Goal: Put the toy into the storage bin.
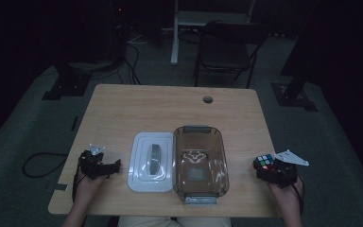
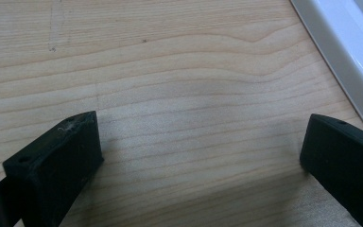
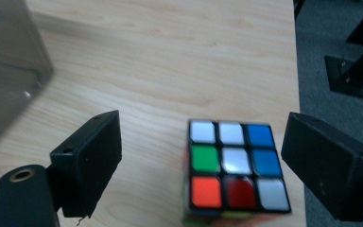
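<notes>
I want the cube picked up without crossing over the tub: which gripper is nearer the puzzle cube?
Right. The right gripper has the puzzle cube between its open jaws; the left gripper sits across the table, beyond the white lid.

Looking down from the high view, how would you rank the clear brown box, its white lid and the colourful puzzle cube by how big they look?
1. Clear brown box, largest.
2. White lid, slightly smaller in outline.
3. Puzzle cube, by far the smallest.
All three lie about equally far from the camera, so nearness hardly skews the order.

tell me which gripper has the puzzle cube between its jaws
The right gripper: its open jaws straddle the puzzle cube near the table's right edge. The left gripper is open over bare wood beside the white lid.
</notes>
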